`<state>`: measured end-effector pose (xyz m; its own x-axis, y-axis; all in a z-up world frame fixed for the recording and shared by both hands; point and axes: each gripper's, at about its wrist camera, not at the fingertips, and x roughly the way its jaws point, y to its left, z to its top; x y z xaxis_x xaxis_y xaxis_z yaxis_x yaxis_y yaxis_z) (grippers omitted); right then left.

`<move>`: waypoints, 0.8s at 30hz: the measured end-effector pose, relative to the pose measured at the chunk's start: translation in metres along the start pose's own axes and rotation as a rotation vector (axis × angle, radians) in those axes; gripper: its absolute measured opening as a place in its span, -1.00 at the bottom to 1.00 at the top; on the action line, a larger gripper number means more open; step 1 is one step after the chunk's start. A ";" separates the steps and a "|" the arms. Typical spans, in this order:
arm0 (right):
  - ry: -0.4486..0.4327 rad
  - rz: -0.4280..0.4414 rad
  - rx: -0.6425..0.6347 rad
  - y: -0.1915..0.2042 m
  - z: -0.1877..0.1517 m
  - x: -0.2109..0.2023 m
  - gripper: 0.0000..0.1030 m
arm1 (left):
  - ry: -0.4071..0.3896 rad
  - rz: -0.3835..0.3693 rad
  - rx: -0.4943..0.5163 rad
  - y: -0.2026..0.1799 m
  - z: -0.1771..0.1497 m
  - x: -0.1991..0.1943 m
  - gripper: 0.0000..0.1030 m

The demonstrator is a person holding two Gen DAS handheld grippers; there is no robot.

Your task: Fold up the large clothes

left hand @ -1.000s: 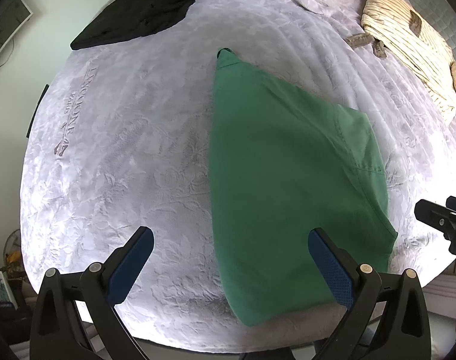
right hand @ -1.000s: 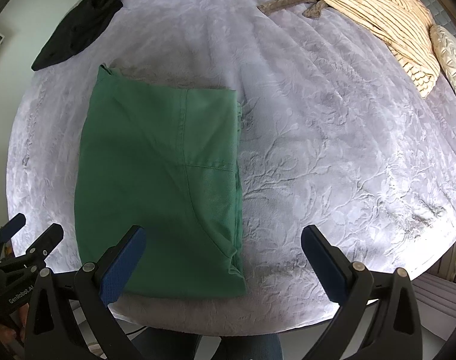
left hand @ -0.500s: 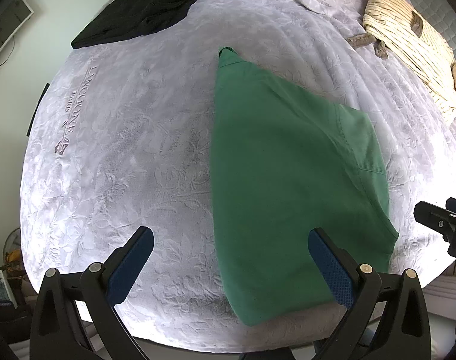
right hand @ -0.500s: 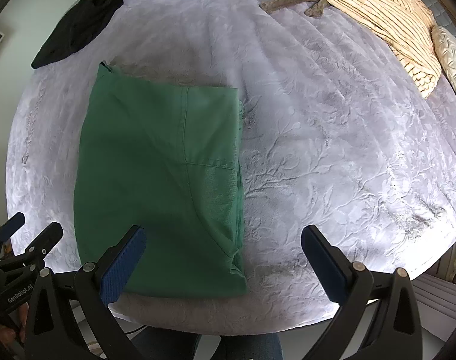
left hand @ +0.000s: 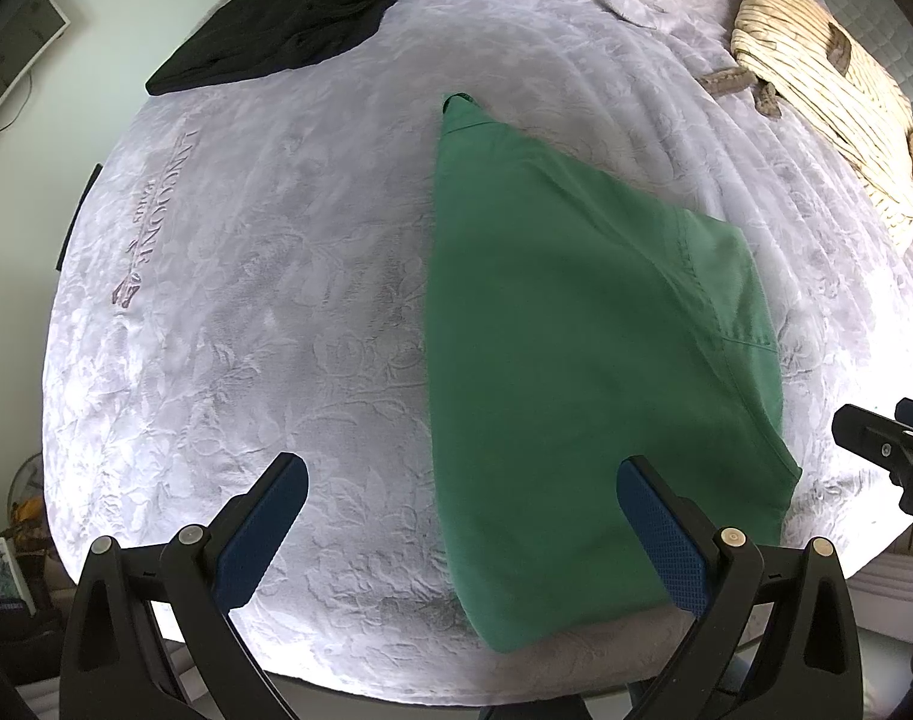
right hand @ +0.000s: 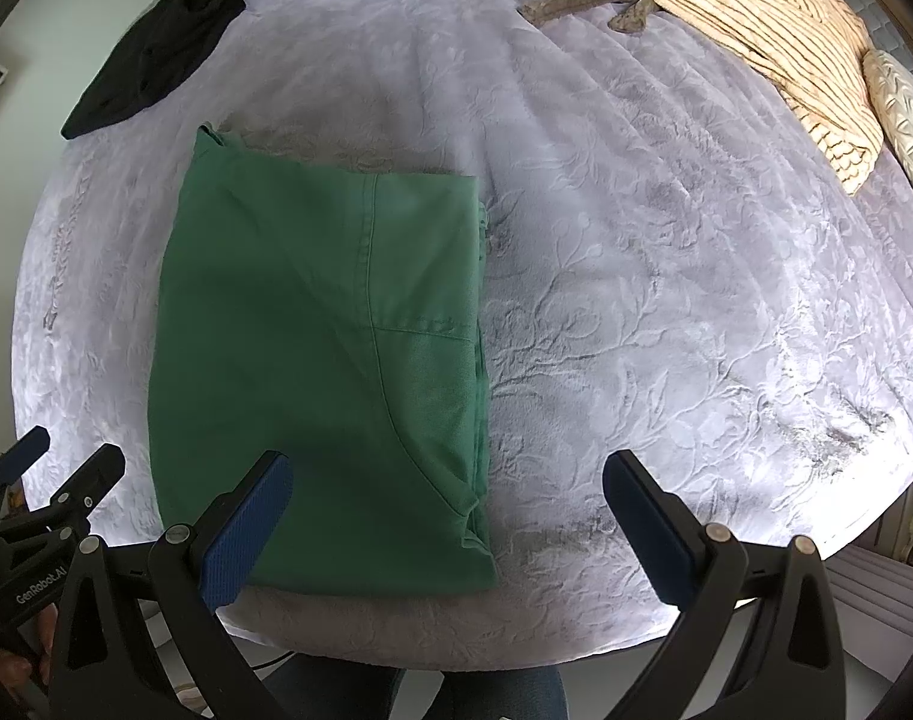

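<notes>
Green folded garment (right hand: 312, 372) on bed, left tool (left hand: 462, 531) and right tool (right hand: 450, 531) wide open, empty

Your left gripper's finger (left hand: 660, 525) covers part of the green garment (left hand: 576, 360) near its lower edge. You see only a sliver of the pillow (right hand: 903, 102), cut by the right edge. The embroidered lettering (left hand: 156, 216) on the bedspread (left hand: 276, 300) reads too blurred to make out fully.

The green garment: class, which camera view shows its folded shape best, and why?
The right wrist view: the green garment lies squarely below it, all edges and seams visible. The left wrist view shows the green garment obliquely, skewed, with a finger covering part of it.
</notes>
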<state>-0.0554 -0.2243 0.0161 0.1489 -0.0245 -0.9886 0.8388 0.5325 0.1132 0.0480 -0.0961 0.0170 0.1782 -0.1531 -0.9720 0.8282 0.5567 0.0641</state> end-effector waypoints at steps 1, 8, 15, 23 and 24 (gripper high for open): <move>0.002 0.000 -0.001 0.000 0.000 0.000 1.00 | 0.000 0.000 0.000 0.000 0.000 0.000 1.00; 0.004 0.001 -0.002 0.000 -0.001 0.001 1.00 | 0.000 0.000 0.000 0.001 0.000 0.000 1.00; 0.004 0.001 -0.005 0.000 -0.001 0.001 1.00 | 0.001 0.000 0.001 0.001 0.000 0.000 1.00; 0.004 0.002 -0.005 0.000 0.000 0.001 1.00 | 0.001 0.000 -0.001 0.001 0.000 0.000 1.00; 0.005 0.001 -0.006 0.000 0.000 0.001 1.00 | 0.001 0.000 -0.001 0.001 0.000 0.000 1.00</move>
<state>-0.0550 -0.2244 0.0152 0.1475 -0.0199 -0.9889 0.8356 0.5374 0.1138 0.0489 -0.0952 0.0175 0.1775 -0.1519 -0.9723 0.8280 0.5571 0.0641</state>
